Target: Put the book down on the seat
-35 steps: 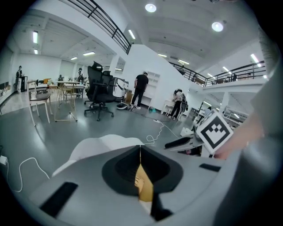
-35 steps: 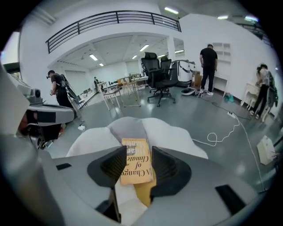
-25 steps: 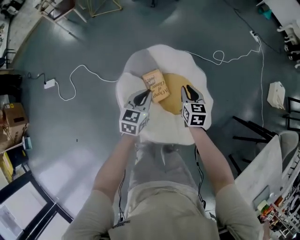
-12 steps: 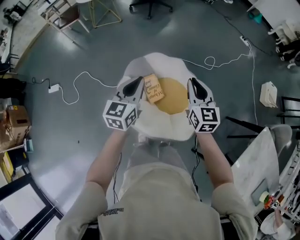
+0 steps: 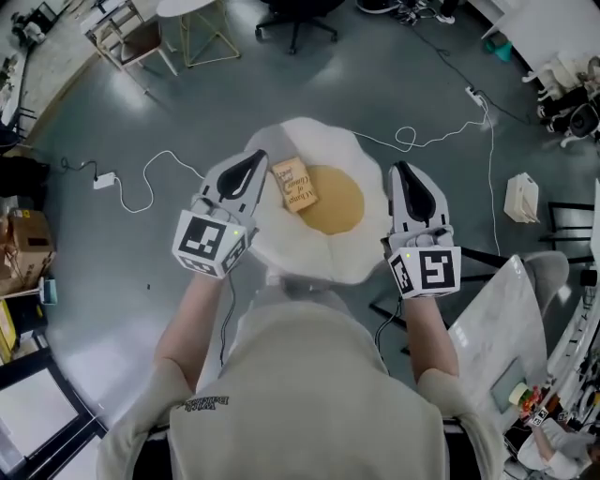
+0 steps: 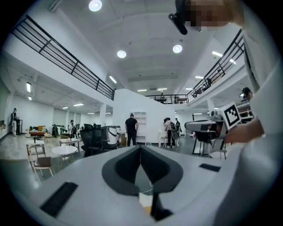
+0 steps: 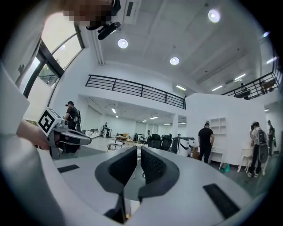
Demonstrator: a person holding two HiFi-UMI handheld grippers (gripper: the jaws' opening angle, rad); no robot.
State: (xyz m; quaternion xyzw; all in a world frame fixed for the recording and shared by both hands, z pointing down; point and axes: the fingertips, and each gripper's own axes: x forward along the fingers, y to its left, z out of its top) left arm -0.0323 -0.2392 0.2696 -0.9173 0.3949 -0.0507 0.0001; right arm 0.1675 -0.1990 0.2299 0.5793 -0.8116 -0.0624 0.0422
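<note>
The tan book lies flat on the fried-egg-shaped seat, at the left edge of its yellow middle. Neither gripper touches it. My left gripper is raised over the seat's left side, just left of the book, with its jaws shut and empty. My right gripper is raised past the seat's right edge; its jaws are closing, with a thin gap left and nothing between them. Both gripper views look out level across a hall, and neither shows the book clearly.
A white cable with a plug block runs across the grey floor at left, and another cable at right. An office chair base stands beyond the seat, a white box at right. People stand in the hall.
Both grippers have lifted away from the seat and spread apart. The book stays on the seat. The head camera has risen and drawn back.
</note>
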